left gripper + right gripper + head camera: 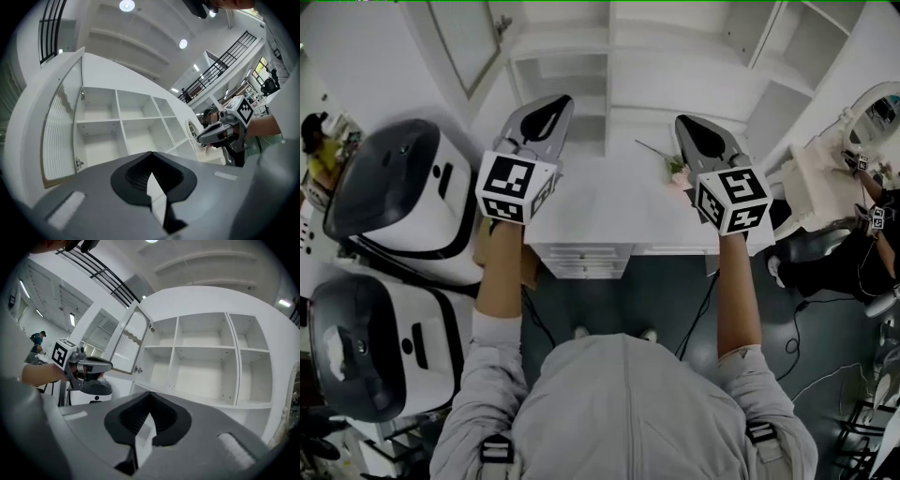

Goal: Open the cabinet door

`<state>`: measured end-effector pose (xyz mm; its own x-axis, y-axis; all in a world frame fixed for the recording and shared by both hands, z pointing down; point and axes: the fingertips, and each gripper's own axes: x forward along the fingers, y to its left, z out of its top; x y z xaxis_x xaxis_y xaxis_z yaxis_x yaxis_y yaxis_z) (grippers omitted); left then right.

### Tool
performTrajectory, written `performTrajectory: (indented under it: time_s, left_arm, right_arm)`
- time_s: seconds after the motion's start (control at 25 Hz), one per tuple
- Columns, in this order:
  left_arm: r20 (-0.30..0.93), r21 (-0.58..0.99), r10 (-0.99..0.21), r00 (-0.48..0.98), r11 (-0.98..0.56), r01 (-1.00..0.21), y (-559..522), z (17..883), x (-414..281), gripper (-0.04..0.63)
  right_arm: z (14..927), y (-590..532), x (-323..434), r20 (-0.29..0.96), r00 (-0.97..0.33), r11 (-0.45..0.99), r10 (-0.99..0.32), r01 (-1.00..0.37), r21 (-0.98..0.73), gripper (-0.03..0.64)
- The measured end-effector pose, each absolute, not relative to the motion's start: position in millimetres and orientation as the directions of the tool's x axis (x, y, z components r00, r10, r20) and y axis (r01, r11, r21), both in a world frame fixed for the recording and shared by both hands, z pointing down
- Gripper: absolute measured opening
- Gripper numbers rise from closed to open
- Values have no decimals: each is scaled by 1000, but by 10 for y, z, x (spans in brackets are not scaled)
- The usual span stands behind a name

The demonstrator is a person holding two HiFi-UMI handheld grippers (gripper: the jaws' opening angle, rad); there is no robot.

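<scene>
The white cabinet point(206, 357) stands with its shelves bare and in full view. Its ribbed glass door point(129, 341) is swung out to the left; the left gripper view has the same door point(61, 131) beside the shelves point(122, 122). In the head view the door point(464, 42) is at the top left. My left gripper point(555, 101) and right gripper point(689, 122) are held side by side over the white desk point(609, 202), short of the cabinet and touching nothing. Both are shut with nothing between the jaws. Each shows in the other's view: right gripper point(206, 136), left gripper point(105, 365).
Two white-and-black machines point(403, 187) point(375, 337) stand at the left beside the desk. The desk has drawers point(581, 258) at its front and a small pink flower point(677, 169) on top. A person sits at a mirror table point(862, 112) on the right. Cables lie on the dark floor.
</scene>
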<state>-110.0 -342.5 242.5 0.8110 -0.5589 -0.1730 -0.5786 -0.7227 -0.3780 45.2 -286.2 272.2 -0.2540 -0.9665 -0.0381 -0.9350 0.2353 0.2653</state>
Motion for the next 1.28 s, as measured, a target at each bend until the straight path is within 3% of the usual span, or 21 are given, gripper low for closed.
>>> performTrajectory:
  time_s: [0.32,0.52,1.28]
  left_arm:
    - [-113,-379,-538,835,-754,-537,-3178,2965,-669,11]
    - [-128,-304,-550,825,-770,-561,-3100,3149,-688,15]
    - [-101,-325,-563,820,-761,-562,-3100,3321,-633,15]
  right_arm:
    - [3077,-2599,820,9,-211,208,-977,-950,233,2]
    - [3274,-2428,984,39,-171,175,-984,-953,246,2]
    - [3511,-2392,1002,63,-144,155,-988,-960,235,0]
